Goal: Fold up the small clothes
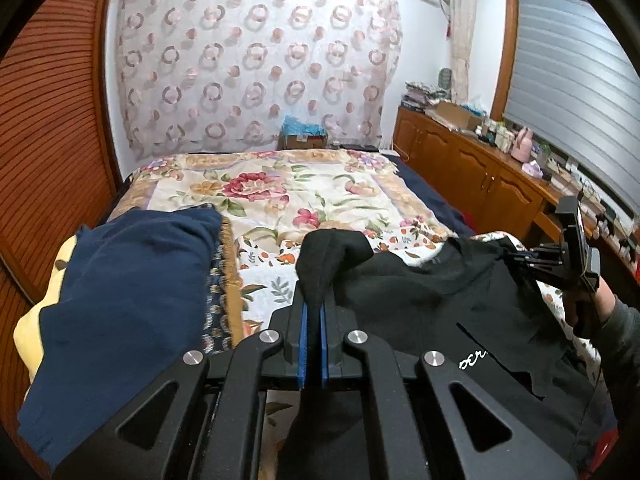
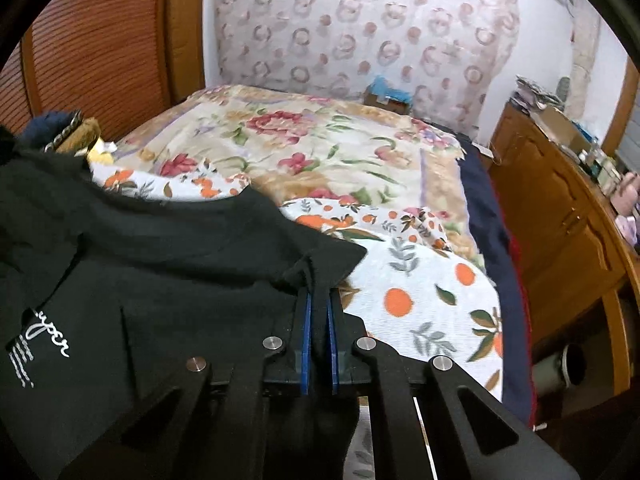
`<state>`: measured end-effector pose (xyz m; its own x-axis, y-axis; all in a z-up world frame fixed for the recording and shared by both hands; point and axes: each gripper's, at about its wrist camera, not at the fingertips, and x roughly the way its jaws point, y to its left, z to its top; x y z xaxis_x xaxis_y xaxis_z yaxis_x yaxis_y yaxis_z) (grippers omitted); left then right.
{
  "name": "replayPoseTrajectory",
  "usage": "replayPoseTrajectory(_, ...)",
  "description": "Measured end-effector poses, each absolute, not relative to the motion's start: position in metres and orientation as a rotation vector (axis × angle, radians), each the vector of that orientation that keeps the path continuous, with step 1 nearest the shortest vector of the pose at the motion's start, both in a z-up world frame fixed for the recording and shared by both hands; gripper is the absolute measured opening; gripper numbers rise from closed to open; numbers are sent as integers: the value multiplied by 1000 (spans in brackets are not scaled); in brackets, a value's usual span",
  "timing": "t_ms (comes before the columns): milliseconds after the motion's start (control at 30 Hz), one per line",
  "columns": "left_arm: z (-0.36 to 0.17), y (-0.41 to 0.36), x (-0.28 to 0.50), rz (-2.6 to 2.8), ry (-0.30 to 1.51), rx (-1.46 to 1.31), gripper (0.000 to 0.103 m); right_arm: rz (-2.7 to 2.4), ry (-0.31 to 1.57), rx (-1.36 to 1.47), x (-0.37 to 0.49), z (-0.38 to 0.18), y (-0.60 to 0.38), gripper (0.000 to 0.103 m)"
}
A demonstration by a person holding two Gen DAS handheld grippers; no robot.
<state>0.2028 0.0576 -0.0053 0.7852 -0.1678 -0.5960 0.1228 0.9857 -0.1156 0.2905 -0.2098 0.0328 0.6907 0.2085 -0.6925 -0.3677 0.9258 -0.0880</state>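
black garment (image 1: 420,292) pinched in left gripper (image 1: 313,300), right gripper (image 2: 319,300)

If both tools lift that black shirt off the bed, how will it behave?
The black shirt will probably hang limp: it already drapes over the left tool and sags from the right tool. It looks light and unlikely to slip from the shut blue pads.

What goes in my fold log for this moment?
left gripper: shut on black garment | right gripper: shut on black garment | bed
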Motion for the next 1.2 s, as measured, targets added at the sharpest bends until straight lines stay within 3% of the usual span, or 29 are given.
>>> replayPoseTrajectory(433, 8, 61, 166, -182, 598, -88, 6, 303, 647, -189, 247, 55, -200, 6)
replayPoseTrajectory(867, 3, 52, 84, -220, 599, -28, 6, 373, 509, -150, 111, 65, -226, 6)
replayPoseTrajectory(1200, -4, 59, 14, -218, 575, -21, 6, 445, 505, -75, 8, 43, -265, 6)
